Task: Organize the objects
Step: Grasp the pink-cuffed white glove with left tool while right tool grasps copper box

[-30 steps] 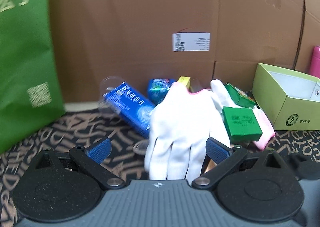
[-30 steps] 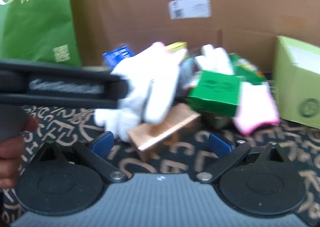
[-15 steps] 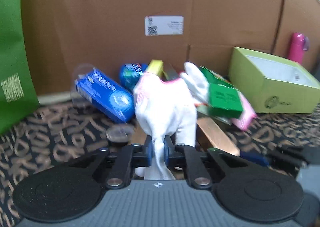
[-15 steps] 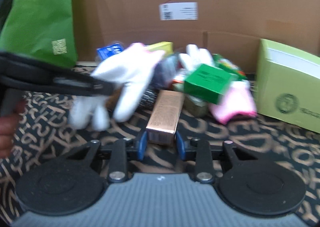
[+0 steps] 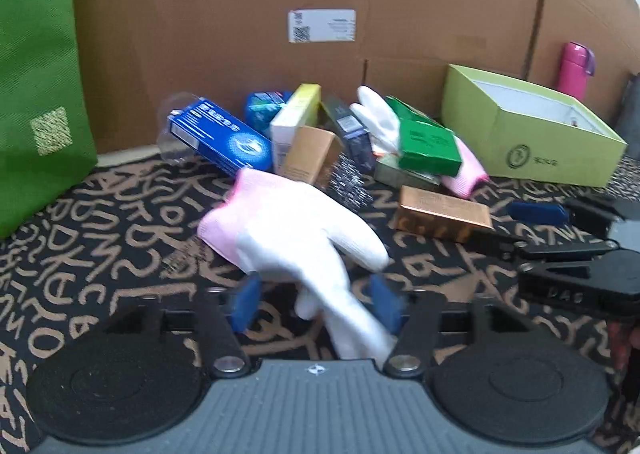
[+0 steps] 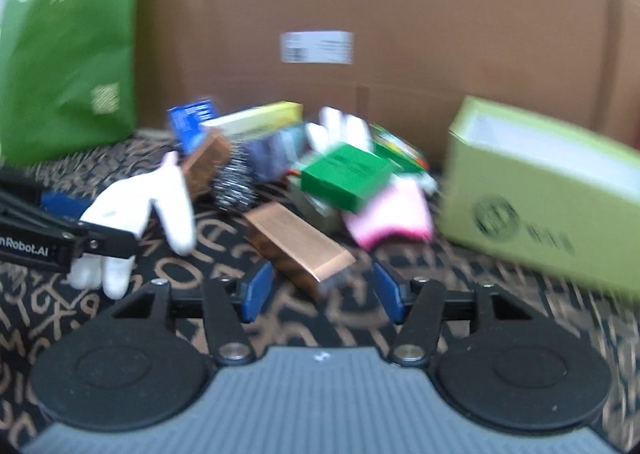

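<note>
A white glove with a pink cuff [image 5: 296, 230] lies on the patterned cloth [image 5: 100, 238]. Its fingers run between the blue pads of my left gripper [image 5: 316, 304], whose jaws are opening; the pads stand clear of it. A copper box [image 6: 300, 242] lies askew, its near end between the pads of my right gripper [image 6: 320, 290]. Those jaws are opening too, with a gap on each side. In the right wrist view the glove [image 6: 140, 202] and left gripper [image 6: 76, 222] show at the left. The right gripper [image 5: 520, 226] shows beside the copper box [image 5: 440, 212].
Behind lies a pile: a blue box [image 5: 218, 134], a yellow-white box [image 5: 294, 118], a brown box [image 5: 312, 154], a steel scourer [image 5: 348, 182], a green box [image 5: 430, 148], a second glove [image 5: 376, 118]. A lime open box [image 5: 532, 134] stands right, a green bag [image 5: 36, 74] left, cardboard walls behind.
My left gripper shut on the glove, drew it off the pile and has parted again. My right gripper shut on the copper box, then parted, and the box has turned askew.
</note>
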Demonstrator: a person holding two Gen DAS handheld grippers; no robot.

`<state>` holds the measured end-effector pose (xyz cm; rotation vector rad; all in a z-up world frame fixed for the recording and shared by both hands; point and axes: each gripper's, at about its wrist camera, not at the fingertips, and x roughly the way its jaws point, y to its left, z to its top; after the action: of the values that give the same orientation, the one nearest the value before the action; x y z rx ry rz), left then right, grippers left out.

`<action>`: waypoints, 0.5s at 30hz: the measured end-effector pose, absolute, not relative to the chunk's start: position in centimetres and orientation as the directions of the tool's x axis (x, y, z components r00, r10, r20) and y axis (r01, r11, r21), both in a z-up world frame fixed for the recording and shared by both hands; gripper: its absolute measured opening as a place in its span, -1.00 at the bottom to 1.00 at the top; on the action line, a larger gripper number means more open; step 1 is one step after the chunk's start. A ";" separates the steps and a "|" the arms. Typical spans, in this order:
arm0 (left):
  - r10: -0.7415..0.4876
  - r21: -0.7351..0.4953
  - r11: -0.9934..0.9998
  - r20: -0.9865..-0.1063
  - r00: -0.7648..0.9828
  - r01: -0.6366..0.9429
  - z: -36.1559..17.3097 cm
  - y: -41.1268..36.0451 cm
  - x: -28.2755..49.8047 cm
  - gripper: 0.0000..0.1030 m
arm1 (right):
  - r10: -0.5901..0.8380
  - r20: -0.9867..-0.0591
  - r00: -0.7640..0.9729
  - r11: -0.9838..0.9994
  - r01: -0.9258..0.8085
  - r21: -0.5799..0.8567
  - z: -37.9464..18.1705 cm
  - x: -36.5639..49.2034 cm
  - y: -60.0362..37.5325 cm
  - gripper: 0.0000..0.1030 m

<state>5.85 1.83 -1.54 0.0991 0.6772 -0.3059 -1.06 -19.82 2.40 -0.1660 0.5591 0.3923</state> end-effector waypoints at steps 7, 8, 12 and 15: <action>-0.220 -0.061 0.970 -0.631 0.744 0.235 -1.9 2.8 8.0 0.23 | 0.342 -0.608 0.717 0.868 -0.488 -0.088 1.1 2.7 -17.1 -0.18; -0.228 -0.061 0.967 -0.637 0.737 0.247 -2.1 2.7 8.3 -0.26 | 0.352 -0.601 0.718 0.868 -0.491 -0.078 1.1 2.2 -17.2 -0.35; -0.233 -0.052 0.963 -0.657 0.717 0.266 -2.4 2.2 8.6 -0.71 | 0.377 -0.576 0.725 0.882 -0.471 -0.016 1.2 0.5 -18.5 -0.42; -0.299 -0.070 0.943 -0.610 0.734 0.327 -0.5 1.4 7.0 -0.72 | 0.420 -0.528 0.738 0.888 -0.454 0.072 2.1 -0.5 -20.4 -0.42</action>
<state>7.03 1.41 -0.52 0.0433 0.6634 -0.3441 -0.53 -20.36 2.10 -0.0630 0.5641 0.4796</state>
